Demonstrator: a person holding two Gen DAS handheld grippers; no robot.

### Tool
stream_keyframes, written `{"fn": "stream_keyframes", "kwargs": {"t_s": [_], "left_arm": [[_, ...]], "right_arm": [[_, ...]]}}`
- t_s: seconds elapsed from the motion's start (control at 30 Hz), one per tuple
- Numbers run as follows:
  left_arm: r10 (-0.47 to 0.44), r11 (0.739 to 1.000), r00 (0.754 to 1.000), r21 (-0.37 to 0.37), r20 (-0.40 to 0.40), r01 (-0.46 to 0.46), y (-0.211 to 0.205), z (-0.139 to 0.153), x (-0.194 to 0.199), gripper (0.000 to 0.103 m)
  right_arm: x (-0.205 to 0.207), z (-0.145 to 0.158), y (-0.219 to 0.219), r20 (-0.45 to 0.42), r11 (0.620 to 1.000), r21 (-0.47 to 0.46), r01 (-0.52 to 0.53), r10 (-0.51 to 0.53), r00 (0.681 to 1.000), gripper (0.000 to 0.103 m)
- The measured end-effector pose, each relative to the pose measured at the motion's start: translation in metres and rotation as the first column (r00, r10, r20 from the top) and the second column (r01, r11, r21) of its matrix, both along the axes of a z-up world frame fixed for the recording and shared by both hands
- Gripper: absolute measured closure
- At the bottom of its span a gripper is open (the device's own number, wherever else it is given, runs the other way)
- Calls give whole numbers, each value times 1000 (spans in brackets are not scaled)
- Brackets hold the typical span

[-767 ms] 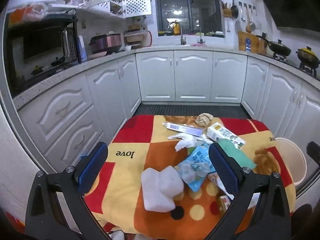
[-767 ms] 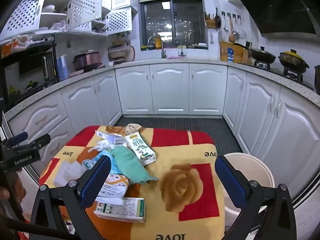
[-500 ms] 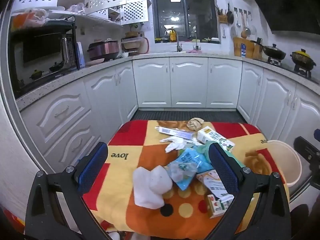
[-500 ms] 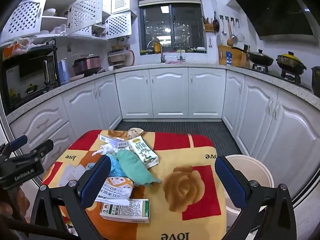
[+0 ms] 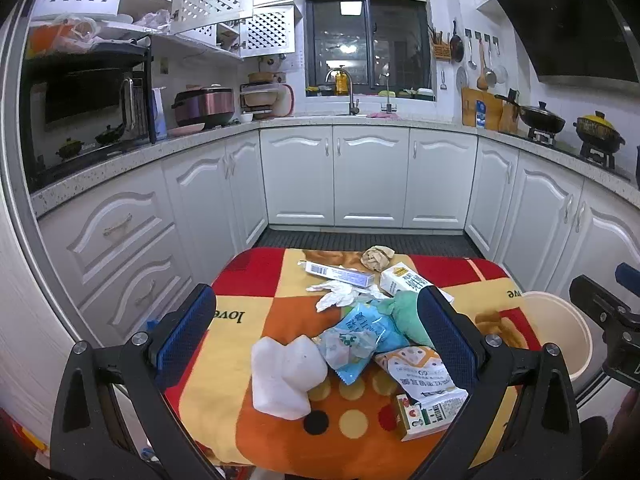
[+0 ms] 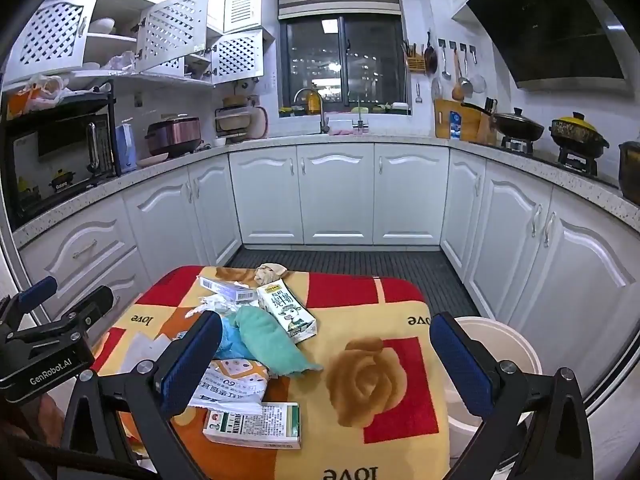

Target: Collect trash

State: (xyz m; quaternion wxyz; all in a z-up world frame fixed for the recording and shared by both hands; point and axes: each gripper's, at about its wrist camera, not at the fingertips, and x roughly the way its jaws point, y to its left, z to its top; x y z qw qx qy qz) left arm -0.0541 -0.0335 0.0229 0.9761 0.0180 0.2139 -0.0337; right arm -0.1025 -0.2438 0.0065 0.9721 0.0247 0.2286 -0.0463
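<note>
Both tongs have drawn back from the table (image 6: 404, 432) since the earlier frames, so more of its cloth shows; the left tongs (image 5: 316, 336) and right tongs (image 6: 326, 356) are spread wide and hold nothing. Nearest lie a box (image 6: 252, 426) and white foam (image 5: 286, 376), then a paper bag (image 6: 230, 386), blue packet (image 5: 358, 338) and green cloth (image 6: 272, 340). Farther off are a milk carton (image 6: 286, 310), tissue (image 5: 334, 294), long box (image 5: 340, 274) and brown wad (image 5: 376, 258), with a bin (image 6: 500, 344) right of the table.

White kitchen cabinets (image 5: 372, 176) line walls below a dark window (image 5: 366, 46).
</note>
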Motion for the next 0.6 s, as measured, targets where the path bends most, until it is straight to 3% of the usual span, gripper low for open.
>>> {"fn": "stream_keyframes", "kwargs": {"t_s": [0.6], "left_arm": [[-1, 1000, 1000, -14, 15, 1, 0, -1, 1, 2]], "right_arm": [[-1, 3, 1, 13, 1000, 16, 1, -1, 1000, 0]]}}
